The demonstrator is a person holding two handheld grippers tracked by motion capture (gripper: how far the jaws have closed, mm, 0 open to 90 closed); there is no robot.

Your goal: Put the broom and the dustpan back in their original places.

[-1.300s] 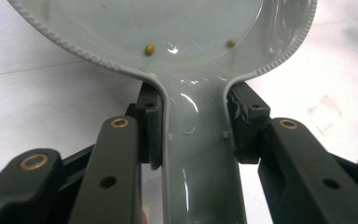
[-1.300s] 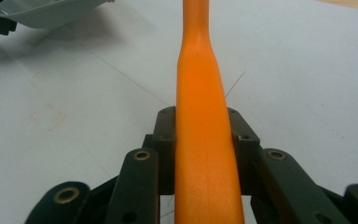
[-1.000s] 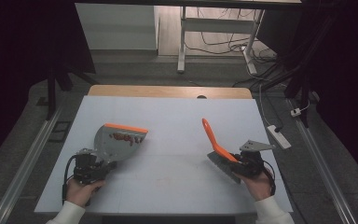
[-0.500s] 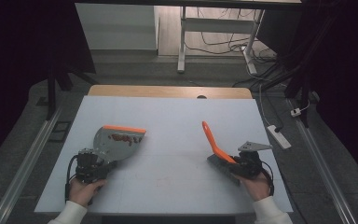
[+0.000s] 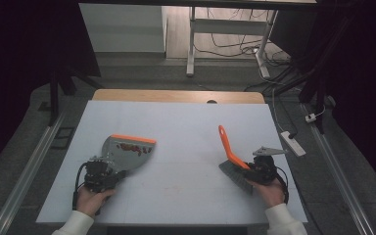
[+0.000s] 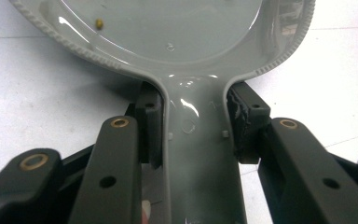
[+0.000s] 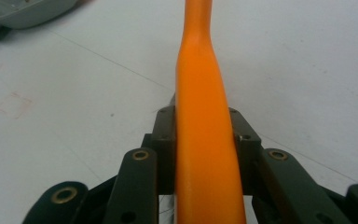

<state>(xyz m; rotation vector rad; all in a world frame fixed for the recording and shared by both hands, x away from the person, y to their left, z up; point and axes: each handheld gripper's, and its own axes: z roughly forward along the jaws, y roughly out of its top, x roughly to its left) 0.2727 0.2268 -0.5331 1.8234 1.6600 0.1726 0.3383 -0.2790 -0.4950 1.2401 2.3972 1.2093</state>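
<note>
A wide white rectangular table (image 5: 176, 122) with a bare wooden strip along its far edge carries everything in hand; places below are given from it. On its near left part lies a grey plastic dustpan with an orange front lip (image 5: 127, 152), its mouth turned toward the table's far right and its handle toward the near left corner. Small reddish and brown crumbs (image 5: 127, 148) sit inside the pan; in the left gripper view one yellowish speck (image 6: 100, 22) shows on the glossy grey inner surface. On the table's near right part is a hand brush with a long orange plastic handle (image 5: 227, 146) and a block of dark grey bristles (image 5: 235, 174); the bristles rest on the tabletop and the handle slants up toward the table's far edge.

The left gripper (image 5: 100, 171), held in the person's left hand (image 5: 90, 199) at the near left edge, is clamped on the dustpan's narrow grey handle, both pads pressed against its sides in the left gripper view. The right gripper (image 5: 257, 169), held in the right hand (image 5: 271, 192) at the near right edge, has its jaws on either side of the brush's orange handle, touching it; they have just been easing a little wider with the handle between them.
</note>
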